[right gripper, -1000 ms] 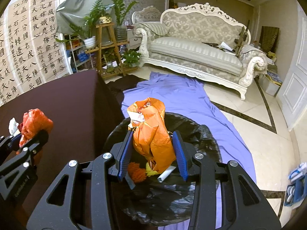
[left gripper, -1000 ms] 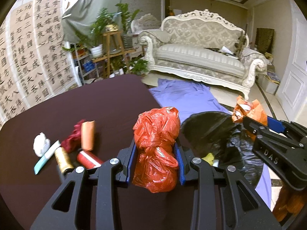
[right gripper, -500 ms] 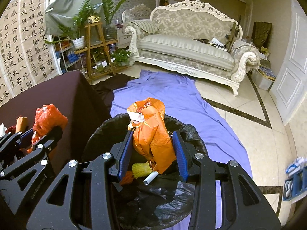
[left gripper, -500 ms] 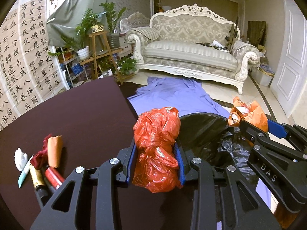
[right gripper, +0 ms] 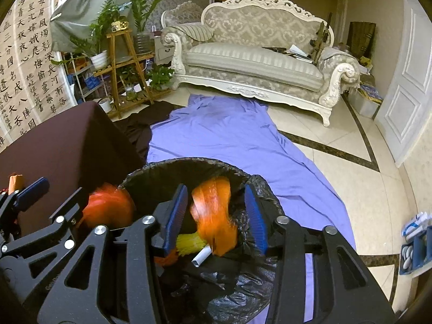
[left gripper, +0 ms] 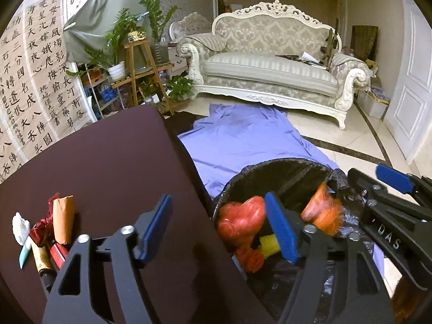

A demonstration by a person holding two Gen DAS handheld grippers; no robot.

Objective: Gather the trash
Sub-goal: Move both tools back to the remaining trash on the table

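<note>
We see both grippers above a black-lined trash bin (right gripper: 251,183). The left gripper (left gripper: 218,226) has its jaws spread wide and empty, a red bag (left gripper: 240,221) blurred inside the bin. The right gripper (right gripper: 216,216) also has its jaws apart, and an orange bag (right gripper: 213,216) between them, blurred, is in the bin.

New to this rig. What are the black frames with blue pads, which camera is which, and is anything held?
Those are handheld tongs, one per hand, each carrying a fisheye camera looking along its fingers. In the left view, the left tongs are open over the table edge; the red bag is blurred, dropping into the black-lined bin. In the right view, the right tongs are open too, with the orange bag falling between them. Small trash remains on the brown table.
</note>
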